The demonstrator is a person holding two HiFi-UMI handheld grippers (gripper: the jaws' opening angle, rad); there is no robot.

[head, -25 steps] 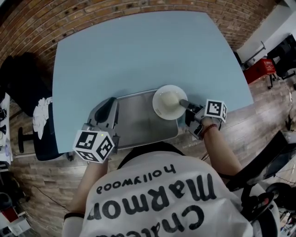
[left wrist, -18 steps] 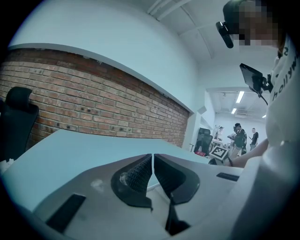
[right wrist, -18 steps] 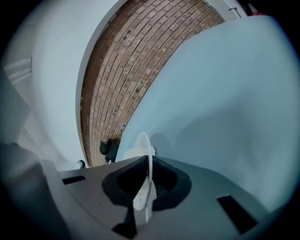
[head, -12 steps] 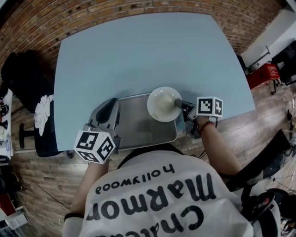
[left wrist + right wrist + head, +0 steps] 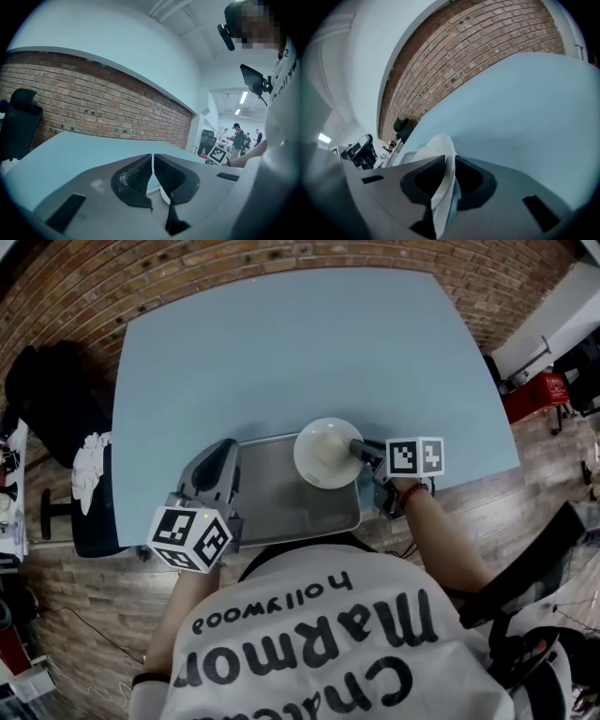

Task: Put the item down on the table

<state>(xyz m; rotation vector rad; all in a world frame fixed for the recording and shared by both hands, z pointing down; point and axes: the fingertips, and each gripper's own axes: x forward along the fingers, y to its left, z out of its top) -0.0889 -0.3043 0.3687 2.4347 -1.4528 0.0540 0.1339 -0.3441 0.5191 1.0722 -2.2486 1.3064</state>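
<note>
Right hand-held gripper (image 5: pixel 363 448) pinches the rim of a round white ceramic plate (image 5: pixel 322 454). The plate sits over the far right corner of a shallow rectangular steel tray (image 5: pixel 267 502), at the near edge of the pale blue tabletop (image 5: pixel 300 352). Left hand-held gripper (image 5: pixel 220 460), jaws together on nothing, rests at the tray's left side. The person's white shirt (image 5: pixel 309 652) reads "hollywood" and "Marmon".

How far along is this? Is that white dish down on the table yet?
Done: the right gripper is clamped on the rim of the white dish. In hand: the dish is over the far right corner of the metal tray, partly above the blue table. Left: set it on bare table and let go. The left gripper is shut and empty.
</note>
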